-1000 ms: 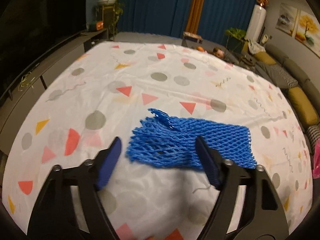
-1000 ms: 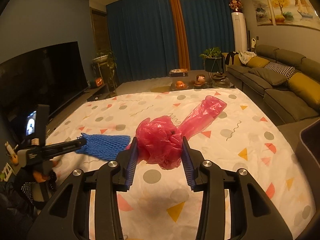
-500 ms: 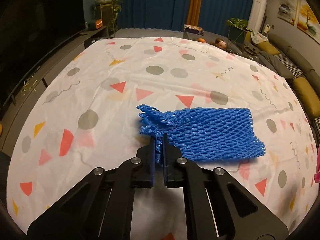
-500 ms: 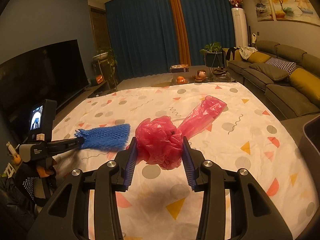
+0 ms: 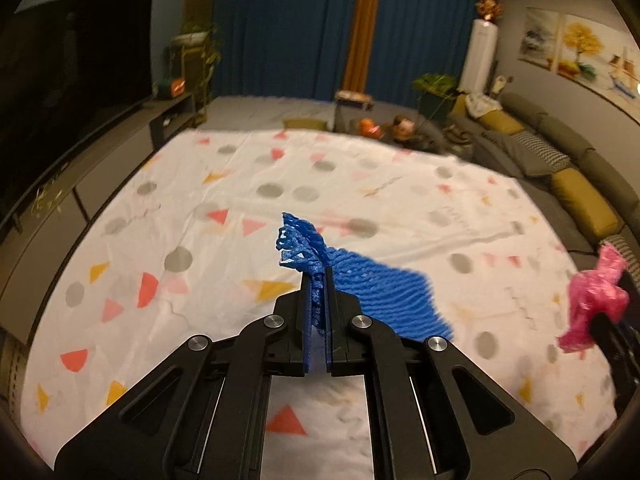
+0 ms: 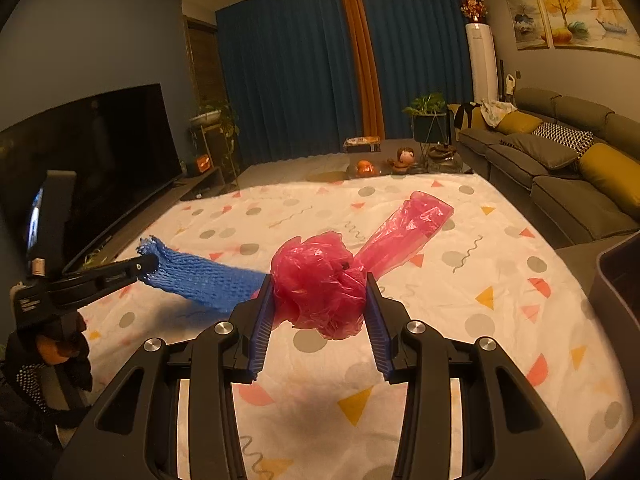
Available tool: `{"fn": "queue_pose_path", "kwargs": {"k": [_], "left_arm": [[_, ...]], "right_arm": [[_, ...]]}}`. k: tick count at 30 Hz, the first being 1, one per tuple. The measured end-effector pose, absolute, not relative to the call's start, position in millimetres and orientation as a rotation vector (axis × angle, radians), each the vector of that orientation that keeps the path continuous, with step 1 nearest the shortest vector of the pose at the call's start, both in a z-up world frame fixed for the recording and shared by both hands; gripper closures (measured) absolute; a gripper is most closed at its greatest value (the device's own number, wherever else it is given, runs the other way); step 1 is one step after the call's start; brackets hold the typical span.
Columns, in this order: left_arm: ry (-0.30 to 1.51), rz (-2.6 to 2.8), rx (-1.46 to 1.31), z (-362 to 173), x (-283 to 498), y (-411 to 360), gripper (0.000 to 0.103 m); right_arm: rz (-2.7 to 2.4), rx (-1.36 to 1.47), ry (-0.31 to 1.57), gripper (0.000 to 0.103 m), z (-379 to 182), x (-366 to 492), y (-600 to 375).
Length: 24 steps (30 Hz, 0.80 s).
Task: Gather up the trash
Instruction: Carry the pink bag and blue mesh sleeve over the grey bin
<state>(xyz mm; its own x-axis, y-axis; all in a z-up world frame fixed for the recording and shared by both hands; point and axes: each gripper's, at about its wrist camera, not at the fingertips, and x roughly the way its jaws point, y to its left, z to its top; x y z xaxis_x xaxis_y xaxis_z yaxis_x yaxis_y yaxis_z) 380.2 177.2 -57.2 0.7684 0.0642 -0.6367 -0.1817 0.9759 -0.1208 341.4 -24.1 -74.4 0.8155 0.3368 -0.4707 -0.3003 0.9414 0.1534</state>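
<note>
Above a white sheet [image 6: 500, 320] printed with grey dots, coloured triangles and squiggles, two pieces of trash are seen held clear of the surface. A blue foam net sleeve [image 5: 384, 296], of open diamond mesh and flattened tubular shape, is clamped near its frayed end by the left gripper [image 5: 318, 280], whose blue-padded jaws are pressed together on the mesh. In the left wrist view the frayed end is seen to stand above the jaws, while the body of the sleeve trails down and to the right; in the right wrist view the sleeve [image 6: 200, 276] is shown with its long axis running from the left gripper [image 6: 146, 264] at upper left down toward lower right, where its free end passes behind the right gripper's left finger, a shadow being cast on the sheet beneath it. A thin, crinkled, translucent pink plastic bag [image 6: 320, 284] is held as a crumpled ball between the ribbed blue pads of the right gripper [image 6: 320, 312], which is closed against both sides of the ball. A flattened tail of the bag is extended away and to the right, its squared end pointing toward the far right. In the left wrist view the pink bag [image 5: 596, 300] is visible at the right edge. A grey sofa [image 6: 560, 168] with mustard cushions is shown along the right, a dark television [image 6: 100, 168] on the left, and blue curtains [image 6: 300, 72] at the far wall.
</note>
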Motion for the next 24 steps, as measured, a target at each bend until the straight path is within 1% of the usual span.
{"fn": "queue_pose_path", "kwargs": {"k": [10, 24], "left_arm": [[0.582, -0.005, -0.114, -13.6, 341.7, 114.6, 0.099], [0.531, -0.235, -0.003, 19.0, 318.5, -15.9, 0.099]], "right_arm": [[0.277, 0.095, 0.46, 0.061, -53.9, 302.5, -68.3], [0.127, 0.142, 0.414, 0.061, -43.8, 258.2, -158.4]]}}
